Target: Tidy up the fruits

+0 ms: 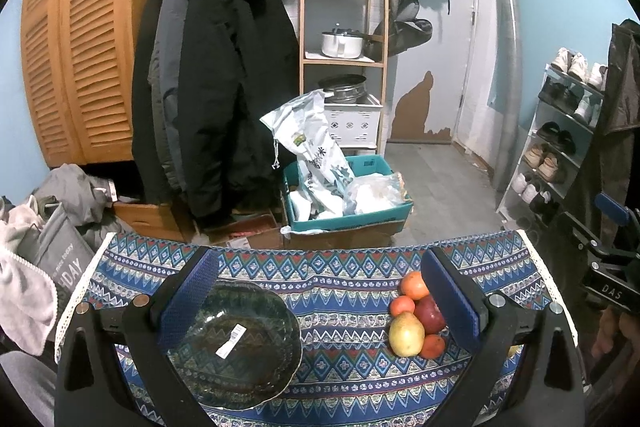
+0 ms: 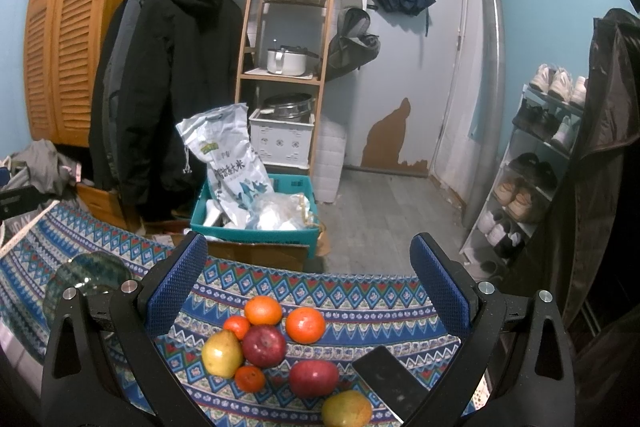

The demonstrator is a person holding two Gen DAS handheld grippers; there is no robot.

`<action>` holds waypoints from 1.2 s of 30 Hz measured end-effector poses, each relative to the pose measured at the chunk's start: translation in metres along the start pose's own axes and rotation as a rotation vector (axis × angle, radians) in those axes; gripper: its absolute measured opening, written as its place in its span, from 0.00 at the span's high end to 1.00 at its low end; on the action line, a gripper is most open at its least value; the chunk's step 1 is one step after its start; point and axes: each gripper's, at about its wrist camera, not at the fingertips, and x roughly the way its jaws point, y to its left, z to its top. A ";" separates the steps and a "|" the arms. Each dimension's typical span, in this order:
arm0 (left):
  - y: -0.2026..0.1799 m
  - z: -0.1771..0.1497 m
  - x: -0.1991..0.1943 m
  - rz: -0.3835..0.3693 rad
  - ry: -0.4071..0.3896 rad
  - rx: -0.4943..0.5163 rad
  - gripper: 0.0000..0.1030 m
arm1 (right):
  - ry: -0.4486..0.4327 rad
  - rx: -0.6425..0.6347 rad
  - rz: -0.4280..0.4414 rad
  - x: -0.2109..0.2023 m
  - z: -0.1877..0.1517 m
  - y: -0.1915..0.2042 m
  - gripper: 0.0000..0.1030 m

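A dark glass bowl sits empty on the patterned tablecloth, left side; its edge shows in the right wrist view. Fruits lie in a cluster to its right: a yellow pear, two red apples, several oranges and a yellow-green fruit. In the left wrist view the pear and a red apple lie near the right finger. My left gripper is open and empty above the bowl. My right gripper is open and empty above the fruits.
A black phone lies on the cloth right of the fruits. Beyond the table's far edge stand a teal crate with bags, hanging coats, a wooden shelf and a shoe rack.
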 end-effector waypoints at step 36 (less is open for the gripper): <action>-0.028 -0.025 0.045 -0.042 0.123 0.071 0.01 | 0.140 0.021 0.026 0.025 -0.020 -0.016 0.03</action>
